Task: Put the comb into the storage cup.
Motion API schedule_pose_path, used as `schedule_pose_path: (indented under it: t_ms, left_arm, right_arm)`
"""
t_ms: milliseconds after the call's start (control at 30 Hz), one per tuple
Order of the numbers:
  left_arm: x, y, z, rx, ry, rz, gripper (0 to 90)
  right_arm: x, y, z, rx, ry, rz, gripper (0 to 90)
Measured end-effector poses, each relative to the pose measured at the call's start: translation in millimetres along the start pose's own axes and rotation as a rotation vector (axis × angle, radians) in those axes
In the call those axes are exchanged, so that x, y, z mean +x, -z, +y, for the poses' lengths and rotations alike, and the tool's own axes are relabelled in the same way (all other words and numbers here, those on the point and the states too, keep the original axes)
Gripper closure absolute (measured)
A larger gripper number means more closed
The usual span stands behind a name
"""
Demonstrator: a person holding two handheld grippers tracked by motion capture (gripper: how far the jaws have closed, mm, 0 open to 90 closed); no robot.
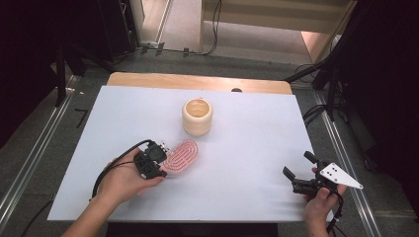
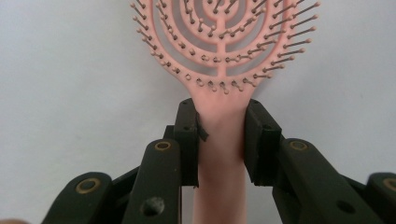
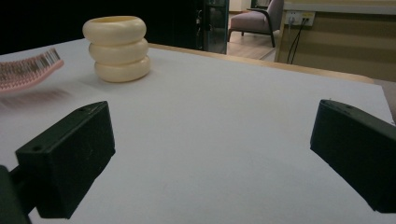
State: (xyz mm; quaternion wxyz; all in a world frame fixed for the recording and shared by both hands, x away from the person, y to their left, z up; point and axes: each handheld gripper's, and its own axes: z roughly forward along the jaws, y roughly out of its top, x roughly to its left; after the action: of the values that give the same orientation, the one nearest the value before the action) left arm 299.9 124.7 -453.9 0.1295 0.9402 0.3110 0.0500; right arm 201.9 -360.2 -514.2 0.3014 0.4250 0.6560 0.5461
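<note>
Presently the left gripper point(image 2: 220, 140) is clamped on the pink hairbrush point(image 2: 219, 56) at the neck, where the handle widens into the head; both pads point(image 2: 189, 140) press the handle's sides, one on each side, and the handle runs back between the jaws toward the camera. From the high view the brush head point(image 1: 181, 155) projects ahead of that gripper point(image 1: 159, 159), bristles upward, and the right gripper view shows the head raised clear of the white table point(image 1: 247, 143) with its shadow beneath. A person's left hand point(image 1: 123, 180) holds the tool from behind.

Right gripper point(image 1: 299, 165): jaws spread wide, nothing between them (bare table surface only), held in the person's right hand point(image 1: 321, 197) well apart from the brush, off to its right.

Cream ribbed cup point(image 1: 197, 116): upright, beyond the brush head's tip and near it, not touching. From the right gripper it stands far ahead and to the left point(image 3: 118, 49), the brush head point(image 3: 28, 70) further left still
</note>
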Motion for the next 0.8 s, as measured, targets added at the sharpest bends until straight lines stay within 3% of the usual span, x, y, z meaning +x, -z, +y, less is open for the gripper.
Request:
schedule_pose_path:
  t_ms: [333,467,633,800]
  left_arm:
    - [5.6,6.9,-2.3,-0.079,0.016,0.008,71.6]
    - [6.6,12.0,-3.5,-0.162,0.019,0.04,71.6]
    - [10.1,14.5,-3.2,-0.183,0.033,0.009,71.6]
    - [8.9,16.5,-3.9,-0.24,0.038,0.013,71.6]
  right_arm:
    - [-0.3,0.1,0.0,-0.002,0.002,0.0,0.0]
    - [0.0,0.0,0.0,0.0,0.001,0.001,0.0]
    - [0.2,-0.1,0.0,0.0,0.001,0.002,0.0]
    - [0.0,0.0,0.0,0.0,0.001,0.002,0.0]
